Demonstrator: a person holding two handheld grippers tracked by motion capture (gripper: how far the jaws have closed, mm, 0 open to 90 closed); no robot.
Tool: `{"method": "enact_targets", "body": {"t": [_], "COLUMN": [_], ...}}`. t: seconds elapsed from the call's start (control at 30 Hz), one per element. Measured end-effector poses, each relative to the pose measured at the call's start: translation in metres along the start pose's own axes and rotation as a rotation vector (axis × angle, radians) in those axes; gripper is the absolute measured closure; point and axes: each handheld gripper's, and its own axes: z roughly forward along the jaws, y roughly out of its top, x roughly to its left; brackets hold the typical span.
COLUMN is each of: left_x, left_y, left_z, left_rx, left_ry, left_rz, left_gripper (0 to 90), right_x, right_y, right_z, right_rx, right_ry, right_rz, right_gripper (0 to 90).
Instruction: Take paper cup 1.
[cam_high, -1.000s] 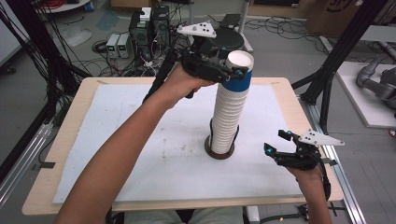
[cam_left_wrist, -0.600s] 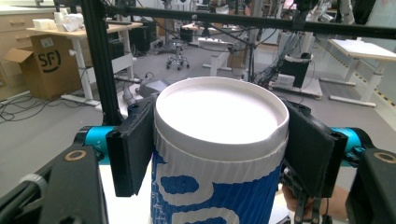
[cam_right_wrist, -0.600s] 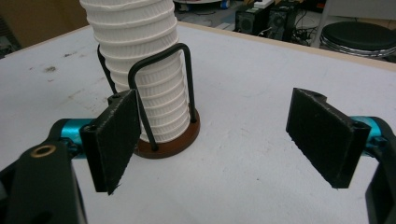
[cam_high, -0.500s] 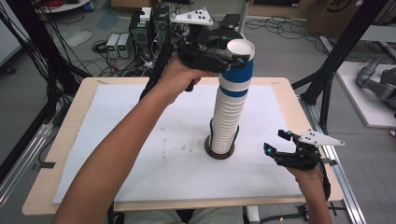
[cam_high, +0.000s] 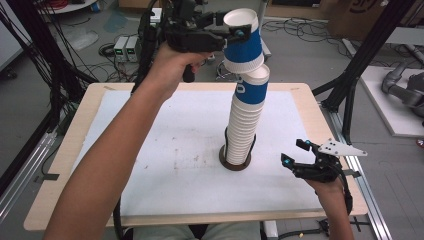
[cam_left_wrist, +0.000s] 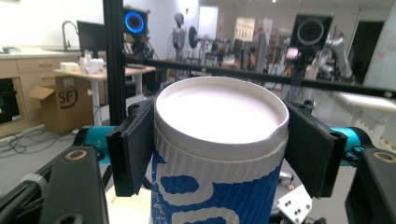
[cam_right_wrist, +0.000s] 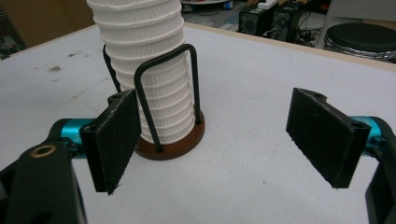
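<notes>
My left tongs (cam_high: 239, 31) clamp the top cup (cam_high: 243, 40), tilted above the stack (cam_high: 243, 125); right tongs (cam_high: 294, 154) gape apart beside the holder (cam_right_wrist: 168, 140).

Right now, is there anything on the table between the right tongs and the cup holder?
No. In the high view only bare white table sheet lies between the right tongs and the cup holder; the right gripper view agrees.

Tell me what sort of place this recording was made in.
Most likely a robotics lab: a robot arm stands in the background, black frame bars surround the table, and cables lie across the floor.
</notes>
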Motion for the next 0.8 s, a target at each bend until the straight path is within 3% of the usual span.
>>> {"method": "enact_targets", "body": {"t": [0.17,0.33,0.53,0.8], "left_x": [0.004,0.011,0.019,0.025], "left_y": [0.006,-0.003,-0.032,-0.078], "left_z": [-0.022,-0.049,-0.086,-0.125], "left_rx": [-0.004,0.012,0.019,0.029], "left_ry": [0.028,0.066,0.102,0.127], "left_rz": [0.024,0.043,0.047,0.014], "left_gripper": [29.7,29.7,29.7,29.7], "right_x": [0.002,0.005,0.01,0.016], "right_y": [0.0,0.0,0.0,-0.003], "right_z": [0.001,0.004,0.007,0.013], "right_rx": [-0.004,-0.009,-0.006,0.005], "right_ry": [0.013,0.027,0.038,0.047], "right_rz": [-0.002,-0.016,-0.022,-0.027], "right_gripper": [18.4,18.4,18.4,18.4]}}
